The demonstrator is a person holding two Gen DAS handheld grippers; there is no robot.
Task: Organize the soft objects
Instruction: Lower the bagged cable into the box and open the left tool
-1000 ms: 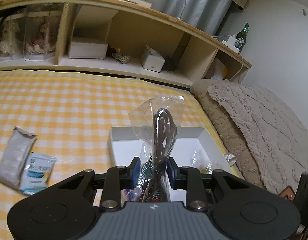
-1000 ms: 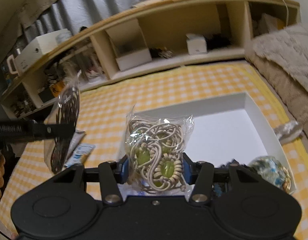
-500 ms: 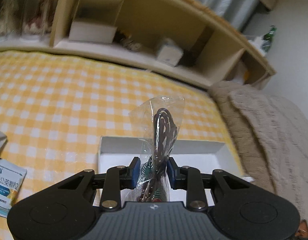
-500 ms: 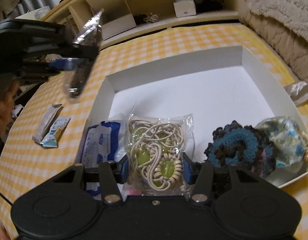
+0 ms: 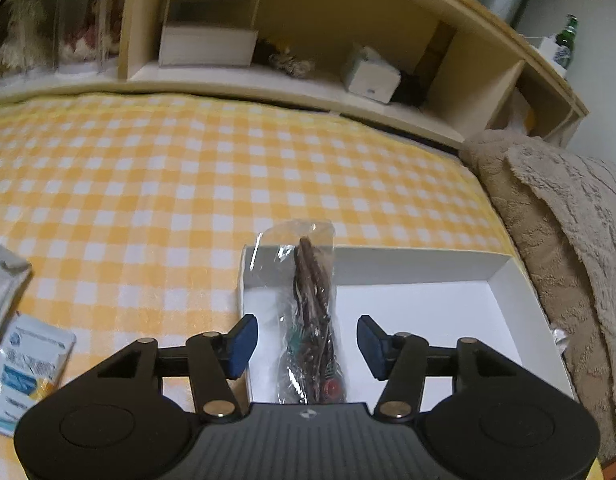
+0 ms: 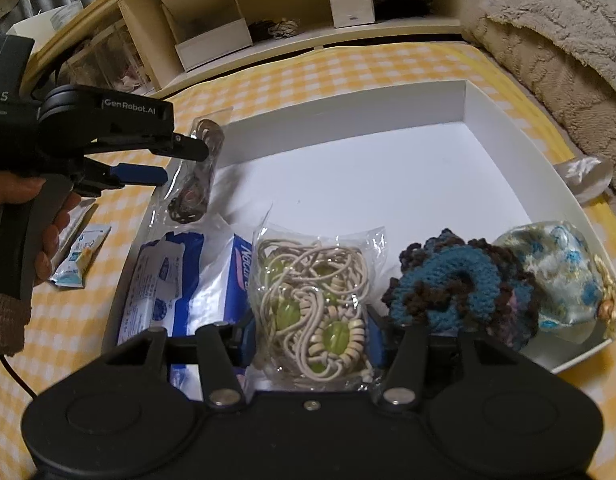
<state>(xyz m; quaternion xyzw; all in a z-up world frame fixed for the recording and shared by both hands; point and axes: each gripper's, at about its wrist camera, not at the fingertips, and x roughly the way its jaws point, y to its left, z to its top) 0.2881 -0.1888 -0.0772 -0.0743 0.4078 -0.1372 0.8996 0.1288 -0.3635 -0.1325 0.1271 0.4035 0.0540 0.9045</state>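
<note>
A white box (image 6: 464, 100) lies on the yellow checked cover. My left gripper (image 5: 306, 338) is open over the box's left wall (image 5: 244, 280); a clear bag of dark cords (image 5: 314, 312) stands loose between its jaws, also seen in the right wrist view (image 6: 194, 176). My right gripper (image 6: 308, 332) is shut on a clear bag of cream cord with green beads (image 6: 316, 300), low over the box. Inside lie a blue-white tissue pack (image 6: 168, 280), a blue-brown crochet scrunchie (image 6: 456, 284) and a pale floral scrunchie (image 6: 564, 276).
Two small sachets (image 5: 24, 364) lie on the cover left of the box. A beige blanket (image 5: 568, 232) is heaped to the right. A wooden shelf (image 5: 308, 80) with boxes runs along the back. A crumpled clear wrapper (image 6: 584, 172) lies by the box's right wall.
My left gripper has opened and let go of the dark-cord bag at the box's left side. My right gripper has come lower over the box, still holding its bag.
</note>
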